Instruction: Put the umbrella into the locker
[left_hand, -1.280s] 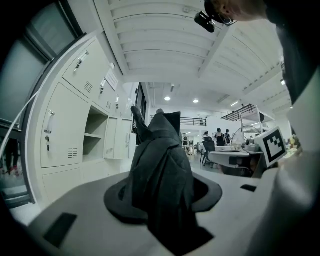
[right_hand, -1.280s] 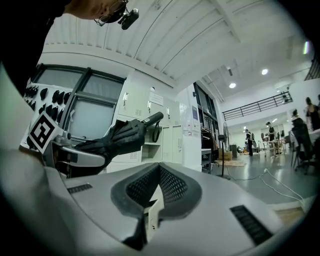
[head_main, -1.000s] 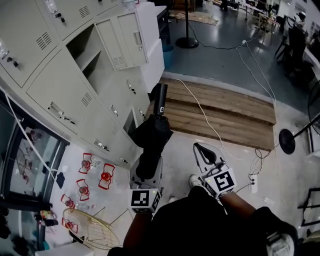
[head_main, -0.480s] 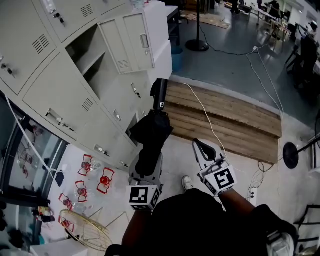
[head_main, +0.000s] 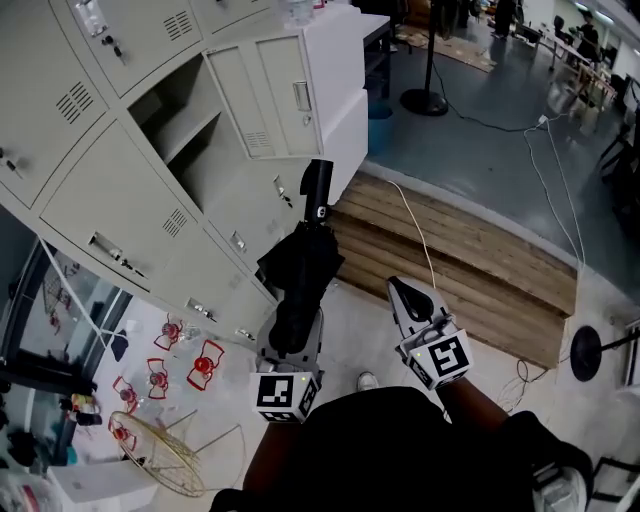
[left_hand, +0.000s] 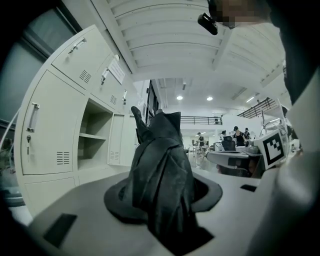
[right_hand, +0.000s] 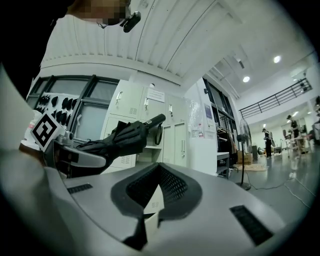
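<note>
Gripping folded black fabric umbrella (head_main: 300, 265) mid-length, L gripper (head_main: 291, 335) holds it level, handle end fwd, near open grey metal locker (head_main: 185, 150), outside it. R gripper (head_main: 400, 292) alongside, jaws together, empty.

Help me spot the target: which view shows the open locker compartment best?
Head view: the open locker compartment shows whole, shelf and swung door included. Left gripper view shows it obliquely at left; right gripper view only a sliver behind the umbrella.

Black top (head_main: 400, 455), pale grey right gripper (head_main: 401, 290), black textured jaws, black-and-white marker cube (head_main: 438, 358)
</note>
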